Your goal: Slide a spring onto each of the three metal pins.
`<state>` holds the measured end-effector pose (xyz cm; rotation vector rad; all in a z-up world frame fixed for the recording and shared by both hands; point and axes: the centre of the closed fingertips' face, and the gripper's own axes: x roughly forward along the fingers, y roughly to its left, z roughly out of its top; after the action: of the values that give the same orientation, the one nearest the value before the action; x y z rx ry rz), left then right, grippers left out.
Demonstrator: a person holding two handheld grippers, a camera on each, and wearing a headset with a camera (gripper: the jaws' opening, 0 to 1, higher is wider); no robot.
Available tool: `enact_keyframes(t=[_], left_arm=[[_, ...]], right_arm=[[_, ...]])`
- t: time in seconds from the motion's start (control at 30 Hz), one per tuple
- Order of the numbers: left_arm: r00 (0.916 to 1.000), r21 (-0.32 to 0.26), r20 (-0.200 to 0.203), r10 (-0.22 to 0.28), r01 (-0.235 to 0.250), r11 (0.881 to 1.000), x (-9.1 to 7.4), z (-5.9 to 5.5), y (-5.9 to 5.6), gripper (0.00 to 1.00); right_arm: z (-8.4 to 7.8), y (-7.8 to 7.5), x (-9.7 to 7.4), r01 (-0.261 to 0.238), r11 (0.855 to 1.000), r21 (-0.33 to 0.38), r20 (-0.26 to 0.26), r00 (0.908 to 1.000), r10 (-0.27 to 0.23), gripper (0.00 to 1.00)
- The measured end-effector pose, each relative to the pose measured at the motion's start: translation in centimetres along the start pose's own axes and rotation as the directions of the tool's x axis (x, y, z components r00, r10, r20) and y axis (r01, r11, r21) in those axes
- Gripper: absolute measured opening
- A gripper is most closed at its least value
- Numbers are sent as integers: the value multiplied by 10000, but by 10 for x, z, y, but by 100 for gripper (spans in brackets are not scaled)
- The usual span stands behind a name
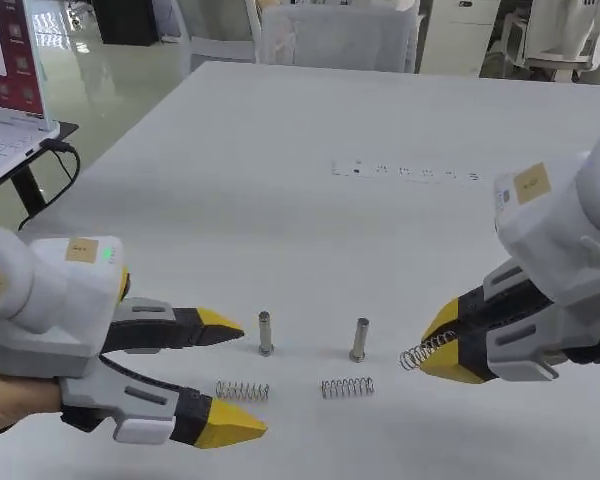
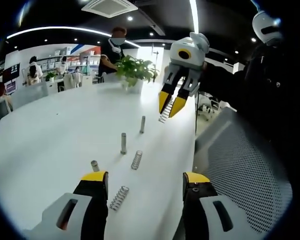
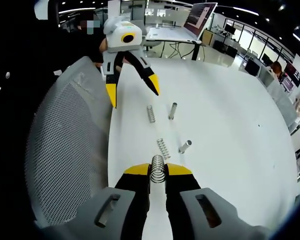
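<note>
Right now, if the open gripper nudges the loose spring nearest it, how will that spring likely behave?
The spring lies on its side on the smooth table, so it would probably roll or skid at a light touch. Its thin, open coils suggest it is light and might squash if the left gripper pinched it.

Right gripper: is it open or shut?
Shut on a spring: the right gripper has its yellow tips pinching the coil between them.
</note>
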<state>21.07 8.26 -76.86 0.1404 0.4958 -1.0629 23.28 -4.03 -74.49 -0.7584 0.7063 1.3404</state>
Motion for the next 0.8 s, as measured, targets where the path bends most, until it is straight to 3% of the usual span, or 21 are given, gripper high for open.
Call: enact_keyframes(t=[0.5, 0.8], left_arm=[[9947, -442, 343, 972, -956, 9944, -8, -19, 18, 61], [9890, -331, 897, 1176, -1151, 9928, -9, -18, 19, 62]], right_arm=[[-16, -21, -19, 412, 9983, 404, -293, 9988, -400, 9], [-32, -40, -35, 708, 9950, 702, -790, 9947, -652, 9]])
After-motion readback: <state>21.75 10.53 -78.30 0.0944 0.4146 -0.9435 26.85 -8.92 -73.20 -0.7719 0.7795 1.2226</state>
